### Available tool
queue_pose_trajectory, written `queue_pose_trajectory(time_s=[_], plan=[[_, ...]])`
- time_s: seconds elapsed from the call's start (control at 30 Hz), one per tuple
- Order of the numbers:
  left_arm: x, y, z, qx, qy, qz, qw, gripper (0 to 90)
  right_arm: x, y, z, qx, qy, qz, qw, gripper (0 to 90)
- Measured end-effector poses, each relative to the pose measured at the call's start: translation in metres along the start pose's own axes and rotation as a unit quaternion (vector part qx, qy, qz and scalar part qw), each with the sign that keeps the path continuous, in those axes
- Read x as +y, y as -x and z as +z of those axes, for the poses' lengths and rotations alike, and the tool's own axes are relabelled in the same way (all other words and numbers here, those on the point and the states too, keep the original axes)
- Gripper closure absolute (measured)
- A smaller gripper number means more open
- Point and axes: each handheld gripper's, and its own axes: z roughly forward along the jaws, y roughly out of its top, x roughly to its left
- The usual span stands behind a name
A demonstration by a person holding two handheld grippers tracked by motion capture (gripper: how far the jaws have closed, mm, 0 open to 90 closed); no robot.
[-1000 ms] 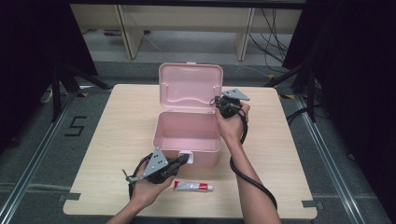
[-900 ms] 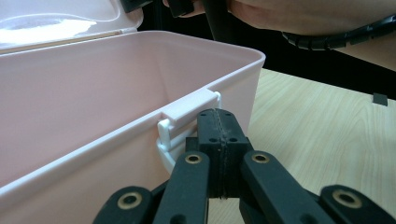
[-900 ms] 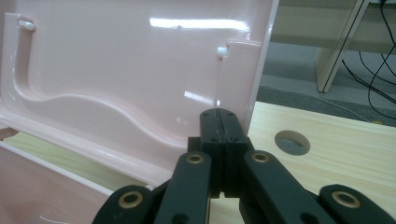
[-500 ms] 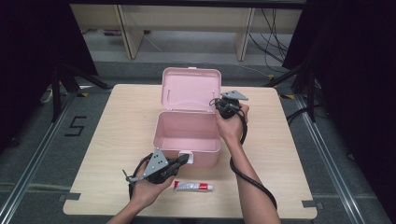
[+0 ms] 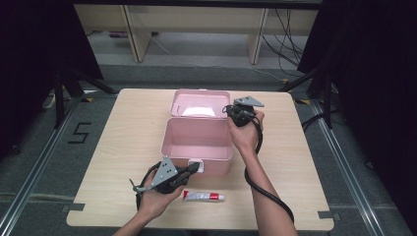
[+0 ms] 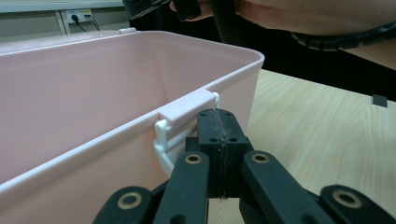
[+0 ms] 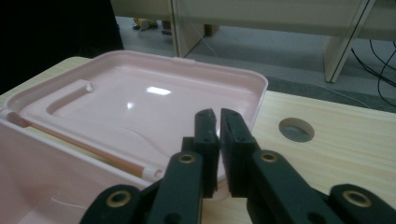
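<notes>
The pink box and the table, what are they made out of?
The pink box looks like smooth moulded plastic: its open lid shines with light reflections, and its edges are rounded. The table looks like pale wood, or a wood-look coating: grain lines run across it.

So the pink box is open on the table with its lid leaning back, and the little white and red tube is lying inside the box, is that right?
Not quite. The pink box is open with its lid leaning back, but the tube isn't inside it. The high view shows it lying on the table, in front of the box near the left gripper.
</notes>
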Motion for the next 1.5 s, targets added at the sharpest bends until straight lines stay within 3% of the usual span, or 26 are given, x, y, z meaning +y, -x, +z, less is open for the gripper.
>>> queue_pose_trajectory(time_s=[0.03, 0.33, 0.43, 0.57, 0.77, 0.8, 0.9, 0.97, 1.0, 1.13, 1.23, 1.27, 1.3, 1.37, 1.43, 1.5], plan=[[0.000, 0.000, 0.000, 0.000, 0.003, -0.003, 1.0000, 90.0, 0.000, 0.001, -0.003, 0.000, -0.001, -0.009, 1.0000, 82.9], [0.000, 0.000, 0.000, 0.000, 0.002, -0.004, 1.0000, 90.0, -0.003, 0.005, -0.031, 0.012, -0.009, -0.010, 0.9998, 70.8], [0.001, 0.000, 0.000, 0.001, 0.001, -0.003, 1.0000, 89.7, -0.008, 0.009, -0.040, 0.021, -0.013, -0.027, 0.9993, 67.2], [0.001, 0.000, 0.000, 0.001, 0.001, -0.003, 1.0000, 88.7, -0.018, 0.016, -0.052, 0.034, -0.023, -0.015, 0.9990, 63.8], [0.002, -0.001, 0.000, -0.001, 0.001, 0.000, 1.0000, 87.4, -0.031, 0.020, -0.066, 0.037, -0.034, -0.009, 0.9987, 61.7], [0.003, -0.001, 0.000, 0.000, -0.002, 0.000, 1.0000, 87.2, -0.032, 0.022, -0.068, 0.038, -0.039, -0.023, 0.9982, 61.5], [0.003, -0.002, -0.001, -0.001, -0.003, 0.001, 1.0000, 86.4, -0.038, 0.023, -0.073, 0.043, -0.045, -0.014, 0.9979, 61.3], [0.004, -0.002, -0.001, -0.003, -0.003, 0.002, 1.0000, 84.7, -0.040, 0.025, -0.078, 0.047, -0.050, -0.027, 0.9973, 61.2], [0.004, -0.002, -0.001, -0.003, -0.003, 0.002, 1.0000, 84.3, -0.041, 0.024, -0.079, 0.048, -0.052, -0.017, 0.9973, 61.2], [0.005, -0.002, -0.001, -0.007, -0.003, 0.004, 1.0000, 82.7, -0.044, 0.028, -0.085, 0.047, -0.062, -0.034, 0.9964, 61.2], [0.006, -0.002, -0.001, -0.006, -0.002, 0.005, 1.0000, 81.1, -0.047, 0.028, -0.087, 0.052, -0.069, -0.028, 0.9959, 61.2], [0.007, -0.002, -0.001, -0.006, -0.001, 0.004, 1.0000, 80.6, -0.047, 0.029, -0.089, 0.054, -0.074, -0.037, 0.9951, 61.2], [0.007, -0.002, -0.001, -0.006, -0.002, 0.005, 1.0000, 80.5, -0.048, 0.028, -0.090, 0.056, -0.080, -0.024, 0.9949, 61.3], [0.008, -0.003, -0.001, -0.007, -0.003, 0.008, 0.9999, 80.2, -0.049, 0.031, -0.090, 0.059, -0.079, -0.037, 0.9945, 61.3], [0.009, -0.003, 0.000, -0.008, -0.004, 0.008, 0.9999, 80.1, -0.050, 0.030, -0.092, 0.055, -0.087, -0.027, 0.9943, 61.4], [0.010, -0.003, 0.000, -0.007, -0.005, 0.008, 0.9999, 80.2, -0.049, 0.032, -0.092, 0.054, -0.087, -0.034, 0.9942, 61.5]])
